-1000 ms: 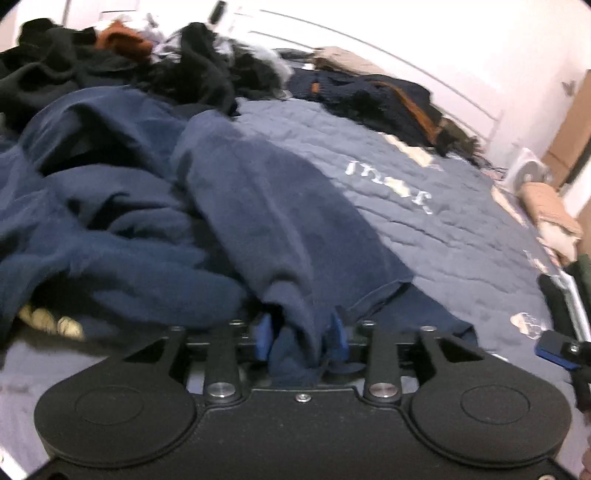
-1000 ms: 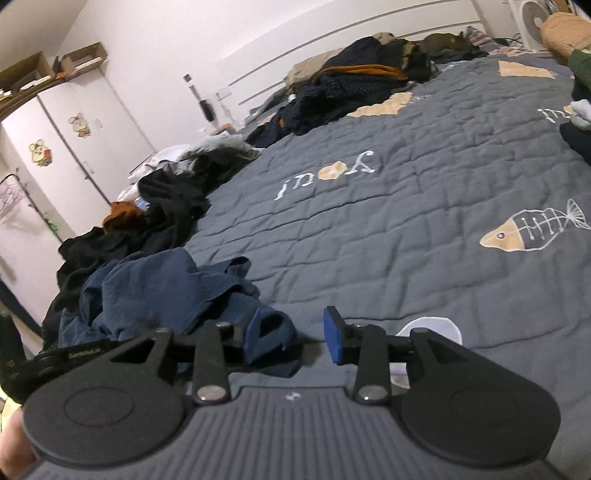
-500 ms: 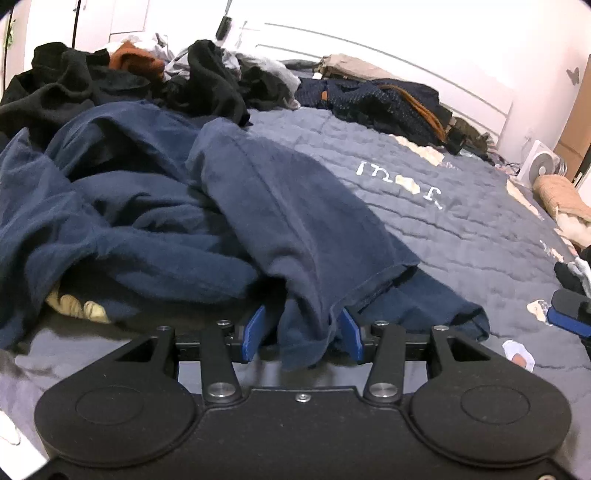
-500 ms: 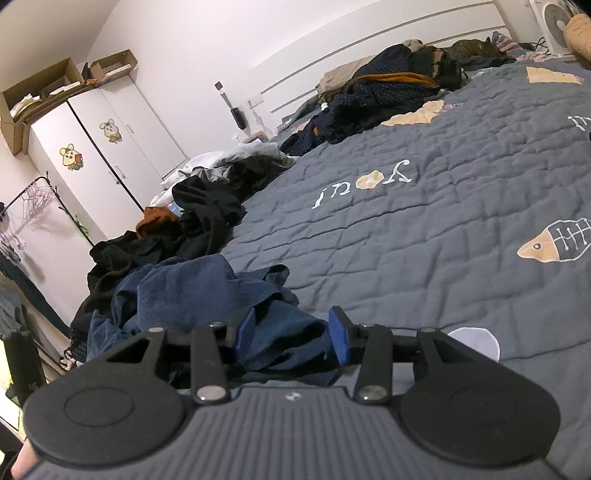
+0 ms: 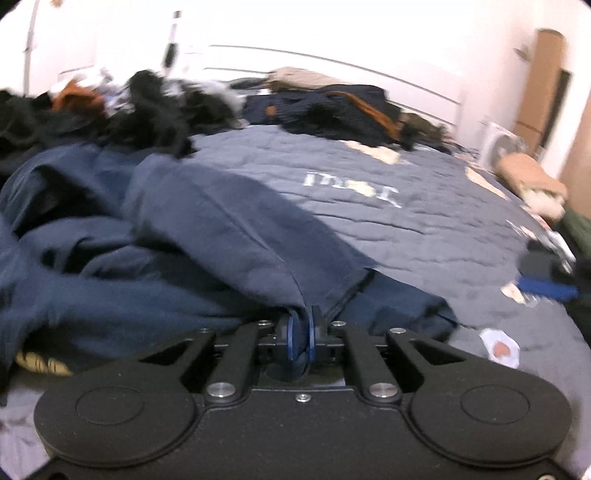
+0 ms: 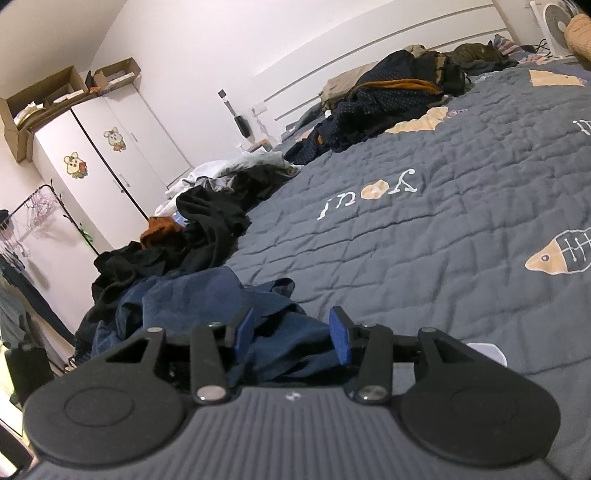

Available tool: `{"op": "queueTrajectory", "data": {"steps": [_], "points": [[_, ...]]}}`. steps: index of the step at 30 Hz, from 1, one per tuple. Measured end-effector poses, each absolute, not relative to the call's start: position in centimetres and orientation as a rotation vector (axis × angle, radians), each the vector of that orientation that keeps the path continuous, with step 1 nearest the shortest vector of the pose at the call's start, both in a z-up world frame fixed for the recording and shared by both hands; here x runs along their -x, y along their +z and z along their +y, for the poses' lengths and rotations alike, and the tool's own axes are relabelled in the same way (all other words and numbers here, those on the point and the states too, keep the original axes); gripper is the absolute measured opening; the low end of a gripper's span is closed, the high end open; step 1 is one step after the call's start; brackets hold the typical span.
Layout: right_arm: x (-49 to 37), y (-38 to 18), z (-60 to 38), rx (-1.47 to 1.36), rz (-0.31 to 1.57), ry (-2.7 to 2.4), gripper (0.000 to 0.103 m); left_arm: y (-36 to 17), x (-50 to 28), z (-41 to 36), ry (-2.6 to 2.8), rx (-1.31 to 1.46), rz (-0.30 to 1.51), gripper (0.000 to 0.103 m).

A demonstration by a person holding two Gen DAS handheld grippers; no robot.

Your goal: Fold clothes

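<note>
Navy garment (image 5: 207, 236) bunched on grey quilt (image 6: 424, 236), L side of bed. L gripper (image 5: 301, 328) pinched tight on a fold, view blurry. R gripper (image 6: 291, 334) spread wide, cloth between pads, prob. not gripped. Only R view shows wardrobe (image 6: 107, 162).

One quilt (image 6: 461, 229), one navy garment (image 5: 207, 229), two clothes heaps, one fan (image 6: 554, 18), two mouse stickers, one wardrobe (image 6: 110, 155).
</note>
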State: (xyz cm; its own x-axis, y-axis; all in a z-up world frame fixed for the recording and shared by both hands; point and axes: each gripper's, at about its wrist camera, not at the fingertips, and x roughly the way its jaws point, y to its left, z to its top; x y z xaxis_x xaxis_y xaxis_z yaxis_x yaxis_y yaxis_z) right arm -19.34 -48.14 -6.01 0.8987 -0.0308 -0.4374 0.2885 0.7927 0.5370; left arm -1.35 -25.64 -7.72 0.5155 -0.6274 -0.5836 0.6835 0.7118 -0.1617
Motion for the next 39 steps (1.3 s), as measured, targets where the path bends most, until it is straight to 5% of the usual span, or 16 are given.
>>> {"op": "queueTrajectory", "data": {"steps": [15,21,23,39], "points": [[19.3,-4.0,-46.7,-0.537,0.446,0.006,0.046,-9.4,8.8,-30.1,-1.200,-0.385,0.649,0.010],[18.2,-4.4,-45.4,-0.485,0.498,0.032,0.050,-8.8,8.2,-28.4,-1.205,-0.350,0.698,0.033],[18.0,-4.5,-45.0,-0.470,0.508,0.037,0.050,-8.6,8.5,-27.5,-1.188,-0.366,0.698,0.051],[15.0,-4.9,-38.5,-0.248,0.542,0.163,0.059,-6.5,8.0,-20.5,-1.045,-0.180,0.711,0.071]]}}
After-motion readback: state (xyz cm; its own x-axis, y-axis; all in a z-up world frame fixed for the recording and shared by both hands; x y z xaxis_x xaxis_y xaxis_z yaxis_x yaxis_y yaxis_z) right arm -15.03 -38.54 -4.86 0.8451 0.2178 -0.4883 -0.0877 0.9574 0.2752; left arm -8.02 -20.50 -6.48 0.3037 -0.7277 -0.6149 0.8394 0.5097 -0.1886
